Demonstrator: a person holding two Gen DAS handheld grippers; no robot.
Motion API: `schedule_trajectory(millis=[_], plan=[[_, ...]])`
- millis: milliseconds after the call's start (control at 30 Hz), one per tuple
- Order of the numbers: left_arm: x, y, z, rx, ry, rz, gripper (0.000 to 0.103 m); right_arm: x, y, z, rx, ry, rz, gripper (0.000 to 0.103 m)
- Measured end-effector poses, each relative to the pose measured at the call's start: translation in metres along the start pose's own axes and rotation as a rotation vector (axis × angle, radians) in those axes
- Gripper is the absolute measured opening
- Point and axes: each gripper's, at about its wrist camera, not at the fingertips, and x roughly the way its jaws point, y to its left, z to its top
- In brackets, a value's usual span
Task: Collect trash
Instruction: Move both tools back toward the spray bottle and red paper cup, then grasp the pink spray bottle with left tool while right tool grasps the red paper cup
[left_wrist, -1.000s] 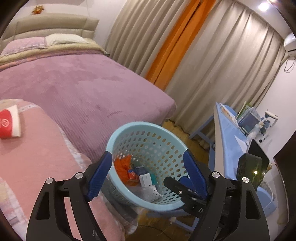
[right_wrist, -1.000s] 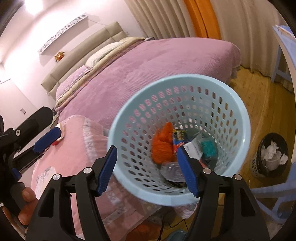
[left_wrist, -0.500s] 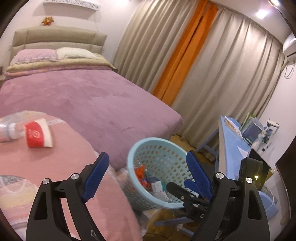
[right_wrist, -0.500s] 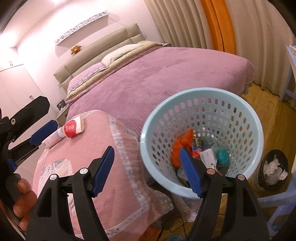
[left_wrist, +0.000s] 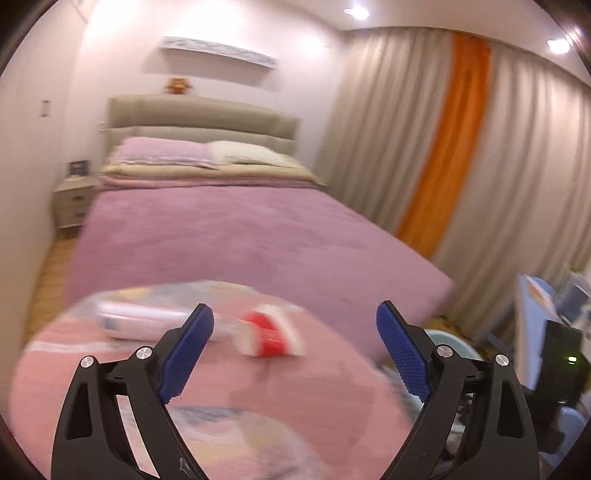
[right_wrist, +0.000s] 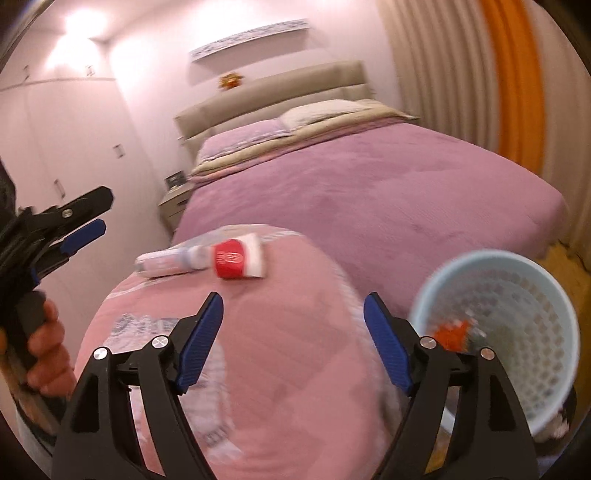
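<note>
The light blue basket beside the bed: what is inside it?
In the right wrist view the light blue basket holds something orange near its bottom. Blur hides what else is there, and the right gripper covers the basket's lower left part.

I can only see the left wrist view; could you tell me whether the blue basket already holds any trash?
Observer: Yes, the right wrist view looks into the light blue basket; something orange lies at its bottom.
Operator: Thank you. Is the right gripper carrying anything?
Observer: No, the right gripper is open and empty; its jaws have just been opening.
Operator: And where is it aimed?
Observer: At the pink blanket, short of the red and white cup and clear bottle lying there.
</note>
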Motion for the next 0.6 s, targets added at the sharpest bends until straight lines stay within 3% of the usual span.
schedule_trajectory(millis=[167,267,600], plan=[[0.019,0.068,0.02,-0.05,0.023,0.123,0.088,0.043,0.045,0.023,-0.087,0.019,0.035,0.081],[0.046,0.1,0.025,-0.052,0.07,0.159,0.088,0.065,0.06,0.033,-0.092,0.039,0.063,0.084],[0.112,0.158,0.018,-0.042,0.189,0.14,0.088,0.163,0.084,0.051,-0.098,0.147,0.029,0.085]])
